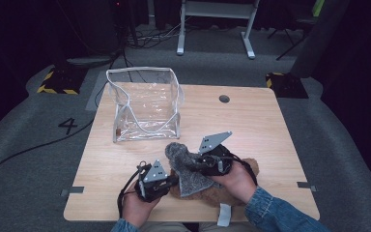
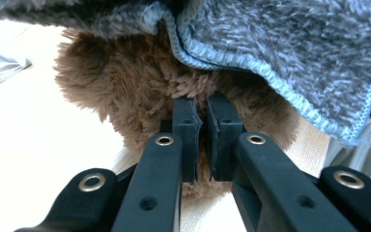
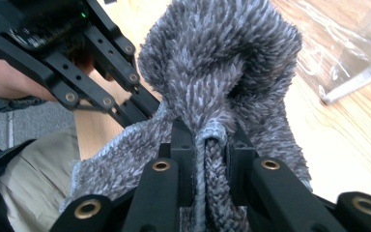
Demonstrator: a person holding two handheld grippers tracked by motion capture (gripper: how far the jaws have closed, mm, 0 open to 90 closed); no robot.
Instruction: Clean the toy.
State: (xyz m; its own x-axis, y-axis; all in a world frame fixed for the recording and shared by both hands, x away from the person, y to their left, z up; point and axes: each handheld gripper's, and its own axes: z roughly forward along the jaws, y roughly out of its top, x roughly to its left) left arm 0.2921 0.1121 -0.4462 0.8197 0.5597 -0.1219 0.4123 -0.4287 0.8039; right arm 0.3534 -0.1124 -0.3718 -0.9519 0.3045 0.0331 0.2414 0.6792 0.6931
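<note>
High view: left gripper [image 1: 173, 181] low at the near table [image 1: 251, 125] edge, fingers buried in the brown fluffy cloth [image 1: 251, 166]; right gripper [image 1: 199, 164] holds the grey fluffy cloth [image 1: 186, 166], which rises past its fingers toward the clear bag [image 1: 145, 104]. Bag stands upright, mouth open, nothing in it, well apart beyond both sets of fingers. Left gripper view: fingers [image 2: 186, 140] nearly pressed together, w/ brown pile [image 2: 125, 92] bunched at and beyond the tips; judged a pinch on that cloth. Grey cloth's stitched hem [image 2: 280, 53] hangs above the fingers, not btwn them. Right gripper view: fingers [image 3: 181, 154] clamped on a folded ridge of grey cloth [image 3: 217, 63], which balloons up past the tips; bag's edge [image 3: 352, 53] lies beyond, to the right; the other gripper's linkage [image 3: 96, 72] sits to the upper left. Assessment: both cloths gripped, neither bagged. Judged early stage: remaining work appears to be separating the two, carrying each to the bag, dropping in.
</note>
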